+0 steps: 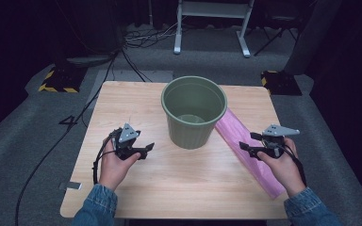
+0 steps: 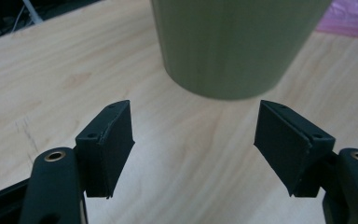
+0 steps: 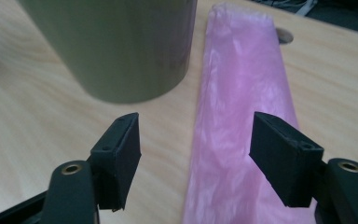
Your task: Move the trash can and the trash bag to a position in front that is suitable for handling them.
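- Light wood makes up the desk (image 1: 179,188), on which a green bin (image 1: 194,113) is stood upright near the far middle, open at the top.
- A pink plastic bag (image 1: 254,157), folded flat into a long strip, is laid on the right part of the desk; its far end is set against the bin's right side and its near end is close to the right edge of the desk.
- The left gripper (image 1: 141,149) is held by the left hand (image 1: 115,167) above the bare wood, to the near left of the bin and apart from it.
- In the left gripper view its fingers (image 2: 107,147) are seen spread wide with nothing between them; the bin's base and bare desk are seen ahead.
- The right gripper (image 1: 247,141) is held by the right hand (image 1: 283,165) over the middle stretch of the bag.
- In the right gripper view its fingers (image 3: 119,156) are seen spread wide, above the bag and not pressed on it; one is placed over bare wood beside the bag, the other over the bag's far edge.
- Denim sleeves are seen at both wrists at the near edge of the desk.
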